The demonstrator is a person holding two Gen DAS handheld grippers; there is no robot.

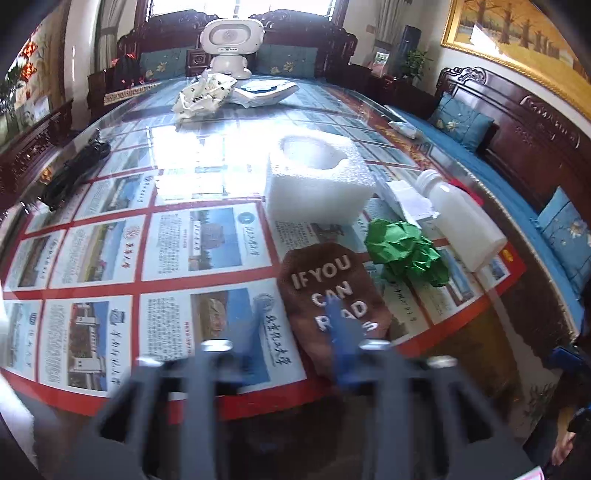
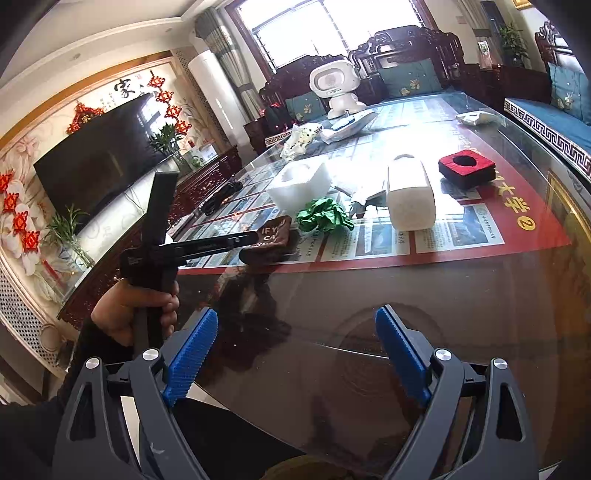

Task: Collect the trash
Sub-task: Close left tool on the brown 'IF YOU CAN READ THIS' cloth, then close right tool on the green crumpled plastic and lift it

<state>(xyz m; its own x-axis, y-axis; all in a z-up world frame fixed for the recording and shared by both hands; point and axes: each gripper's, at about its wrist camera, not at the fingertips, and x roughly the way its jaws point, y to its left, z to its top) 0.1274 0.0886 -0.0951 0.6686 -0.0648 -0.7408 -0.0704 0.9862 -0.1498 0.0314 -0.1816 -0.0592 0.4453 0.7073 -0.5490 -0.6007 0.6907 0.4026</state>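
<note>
white toy robot (image 2: 338, 86), television (image 2: 99, 158), framed painting (image 1: 517, 40)

Daylight from rear window (image 2: 295, 26), glare on glass table (image 1: 192, 166), fisheye-bent edges, left claw (image 1: 295, 332) motion-blurred

Right hand-held gripper (image 2: 295, 354), dark grey triangular-cutout arms, silver round screws at pivots, ribbed blue pads (image 2: 194, 354), left hand-held gripper (image 1: 295, 328) alike, black handle, dark sleeve (image 2: 77, 354) behind.
</note>
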